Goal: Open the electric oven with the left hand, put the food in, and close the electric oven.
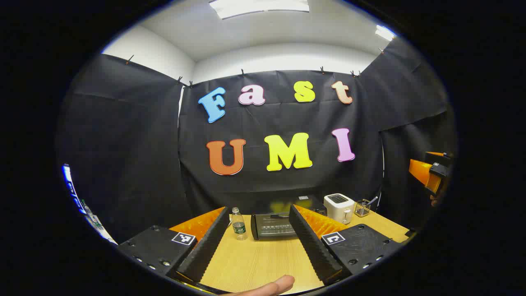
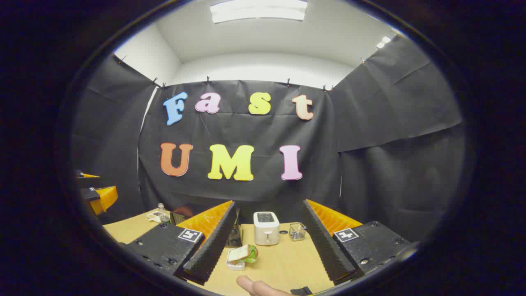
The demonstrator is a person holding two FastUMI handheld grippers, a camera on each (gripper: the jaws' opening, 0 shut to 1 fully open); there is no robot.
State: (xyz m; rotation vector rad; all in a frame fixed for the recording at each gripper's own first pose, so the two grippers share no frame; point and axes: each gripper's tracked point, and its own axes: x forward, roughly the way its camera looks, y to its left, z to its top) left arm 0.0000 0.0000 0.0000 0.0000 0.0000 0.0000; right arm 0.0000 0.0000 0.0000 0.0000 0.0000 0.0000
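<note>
in the left gripper view the left claw (image 1: 257,242) hangs above the wooden table (image 1: 254,263) with its two fingers spread wide and nothing between them, plainly released. framed in the gap between them, the electric oven (image 1: 273,225) sits toward the back of the table with its door closed and its dark glass front facing the camera. a small water bottle (image 1: 238,224) stands upright just beside the oven's left side, apart from it. to the right of the oven is a white toaster (image 1: 339,207), and further right a small wire basket (image 1: 362,209) with a utensil handle sticking out. a fingertip (image 1: 277,284) of the person's hand shows at the bottom edge. at the far right edge part of the other gripper is seen, too cut off to say more. in the right gripper view the right claw (image 2: 269,246) is likewise released, fingers wide apart and holding nothing. between them, on the table, lies the food: a sandwich (image 2: 243,253) with green leaf showing, resting on a small white dish (image 2: 234,265) near the left finger. the toaster stands behind it, the wire basket to its right. the oven is mostly hidden behind the left finger.
</note>
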